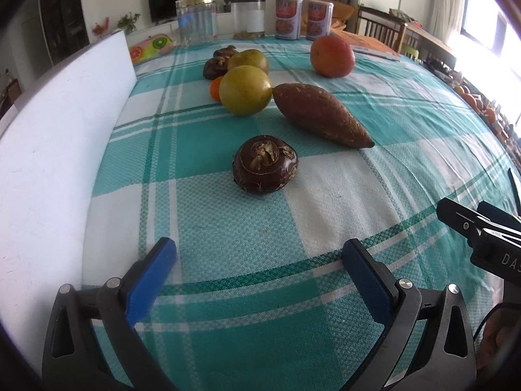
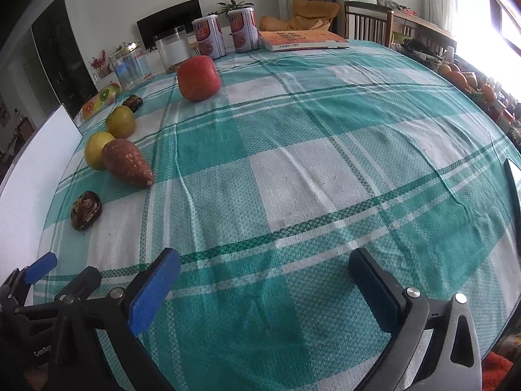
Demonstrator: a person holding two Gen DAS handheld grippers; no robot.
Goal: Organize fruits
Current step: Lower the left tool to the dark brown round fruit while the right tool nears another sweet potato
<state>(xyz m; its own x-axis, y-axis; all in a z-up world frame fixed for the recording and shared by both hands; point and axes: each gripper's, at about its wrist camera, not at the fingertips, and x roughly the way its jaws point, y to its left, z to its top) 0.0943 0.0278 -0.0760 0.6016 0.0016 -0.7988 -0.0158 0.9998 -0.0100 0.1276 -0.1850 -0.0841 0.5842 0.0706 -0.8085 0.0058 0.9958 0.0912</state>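
A dark brown water chestnut (image 1: 265,164) lies on the checked tablecloth just ahead of my open, empty left gripper (image 1: 259,254). Behind it lie a sweet potato (image 1: 320,114), two yellow-green fruits (image 1: 245,89) (image 1: 248,61), a small orange fruit (image 1: 215,88), two more dark chestnuts (image 1: 217,64) and a large red-orange fruit (image 1: 332,55). In the right wrist view the chestnut (image 2: 86,210), sweet potato (image 2: 127,163), yellow fruits (image 2: 97,148) and red-orange fruit (image 2: 198,77) lie at the left. My right gripper (image 2: 263,267) is open and empty over bare cloth.
A white foam board (image 1: 58,150) stands along the table's left edge. Clear jars (image 1: 197,19), two cans (image 1: 288,16) and a book (image 2: 301,39) stand at the far edge. A fruit-print pouch (image 1: 151,45) lies far left. Chairs stand behind the table.
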